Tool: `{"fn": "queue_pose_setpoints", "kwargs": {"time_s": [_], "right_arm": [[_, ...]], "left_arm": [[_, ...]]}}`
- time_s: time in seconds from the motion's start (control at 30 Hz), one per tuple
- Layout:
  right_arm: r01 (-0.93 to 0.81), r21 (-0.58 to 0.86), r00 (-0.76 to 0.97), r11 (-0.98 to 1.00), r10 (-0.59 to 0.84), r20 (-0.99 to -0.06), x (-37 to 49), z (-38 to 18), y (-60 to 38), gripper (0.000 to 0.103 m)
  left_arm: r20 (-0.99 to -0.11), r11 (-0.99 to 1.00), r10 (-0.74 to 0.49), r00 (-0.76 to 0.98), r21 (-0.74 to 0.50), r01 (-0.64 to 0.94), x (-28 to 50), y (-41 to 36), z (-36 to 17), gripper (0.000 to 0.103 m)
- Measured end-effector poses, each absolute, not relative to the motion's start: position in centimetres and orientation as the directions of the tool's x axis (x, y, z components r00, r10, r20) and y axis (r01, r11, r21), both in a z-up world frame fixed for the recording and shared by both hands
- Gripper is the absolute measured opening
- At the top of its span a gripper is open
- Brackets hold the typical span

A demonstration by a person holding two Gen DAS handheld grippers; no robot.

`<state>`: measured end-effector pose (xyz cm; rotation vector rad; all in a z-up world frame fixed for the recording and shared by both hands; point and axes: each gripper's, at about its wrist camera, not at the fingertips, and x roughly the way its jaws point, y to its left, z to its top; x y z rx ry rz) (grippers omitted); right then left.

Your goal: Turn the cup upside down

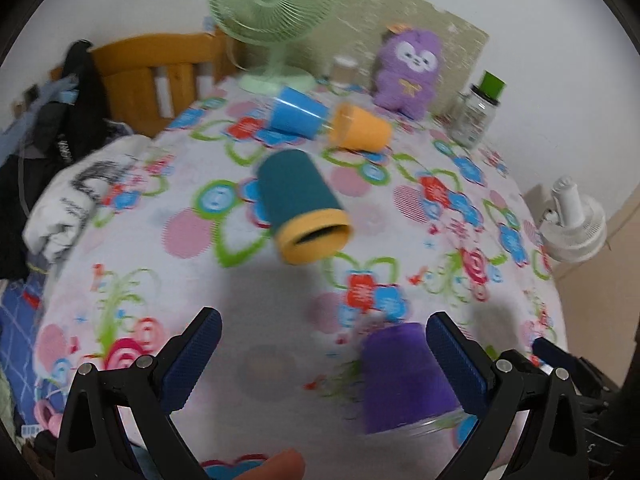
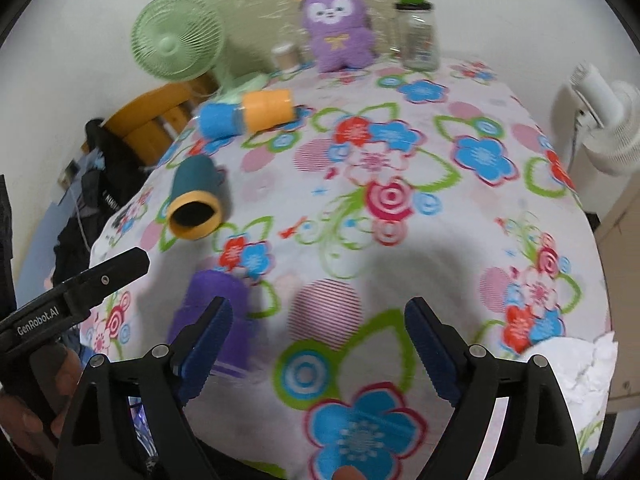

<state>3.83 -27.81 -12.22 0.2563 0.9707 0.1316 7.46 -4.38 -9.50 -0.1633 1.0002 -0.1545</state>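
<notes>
A purple cup stands mouth down on the floral tablecloth, just inside the right finger of my open, empty left gripper. It also shows in the right wrist view, partly behind the left finger of my open, empty right gripper. A teal cup with a yellow rim lies on its side mid-table, mouth towards me; it also shows in the right wrist view. A blue cup and an orange cup lie on their sides farther back.
A green desk fan, a purple plush toy, a small paper cup and a clear jar with a green lid stand along the table's far edge. A white fan is off the right side. Clothes and a wooden headboard are left.
</notes>
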Motion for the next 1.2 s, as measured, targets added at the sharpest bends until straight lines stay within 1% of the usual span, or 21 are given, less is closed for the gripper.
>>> {"fn": "queue_pose_setpoints", "kwargs": {"time_s": [0.1,0.2,0.4,0.57,0.67,0.77,0.83,0.9,0.93,0.97,1.07,1.2], "right_arm": [[0.029,0.282,0.558,0.959,0.218,-0.8,3.7,-12.7,-29.1,0.09],[0.039,0.285,0.56,0.958,0.215,-0.8,3.5,-13.1,-29.8,0.09],[0.062,0.327,0.572,0.943,0.235,-0.786,3.5,-13.6,-31.0,0.09],[0.062,0.339,0.577,0.939,0.244,-0.78,3.5,-13.7,-31.4,0.09],[0.065,0.342,0.575,0.937,0.245,-0.781,3.4,-13.8,-31.6,0.09],[0.08,0.345,0.58,0.935,0.238,-0.779,3.2,-13.8,-32.1,0.09],[0.085,0.348,0.584,0.934,0.236,-0.776,3.0,-13.7,-32.3,0.09],[0.087,0.349,0.588,0.933,0.235,-0.774,2.9,-13.7,-32.4,0.09],[0.087,0.349,0.588,0.933,0.234,-0.774,2.9,-13.7,-32.4,0.09],[0.086,0.349,0.589,0.933,0.235,-0.773,2.9,-13.6,-32.4,0.09],[0.077,0.348,0.589,0.934,0.239,-0.772,2.9,-13.6,-32.1,0.09],[0.06,0.344,0.587,0.937,0.246,-0.771,3.0,-13.5,-31.6,0.09]], "left_arm": [[-0.844,0.973,-0.231,0.485,-0.214,0.092,8.6,-6.3,-10.6,0.103],[-0.878,0.972,-0.234,0.417,-0.214,0.094,9.7,-7.4,-12.3,0.103],[-0.905,0.969,-0.247,0.347,-0.219,0.117,10.2,-8.9,-14.1,0.103],[-0.925,0.967,-0.251,0.285,-0.231,0.102,11.0,-9.4,-15.4,0.102],[-0.935,0.96,-0.278,0.22,-0.264,0.09,11.6,-9.6,-16.4,0.097],[-0.939,0.962,-0.267,0.216,-0.249,0.108,11.5,-10.1,-16.3,0.09],[-0.944,0.968,-0.244,0.22,-0.223,0.119,11.5,-10.5,-16.1,0.08],[-0.949,0.971,-0.223,0.221,-0.198,0.131,11.4,-10.7,-15.9,0.064],[-0.951,0.972,-0.218,0.219,-0.192,0.136,11.4,-10.8,-15.9,0.061],[-0.951,0.972,-0.217,0.218,-0.19,0.138,11.3,-10.8,-15.9,0.058],[-0.949,0.97,-0.23,0.216,-0.204,0.135,11.3,-10.2,-15.8,0.058],[-0.939,0.971,-0.231,0.253,-0.205,0.126,11.2,-9.9,-15.1,0.057]]}}
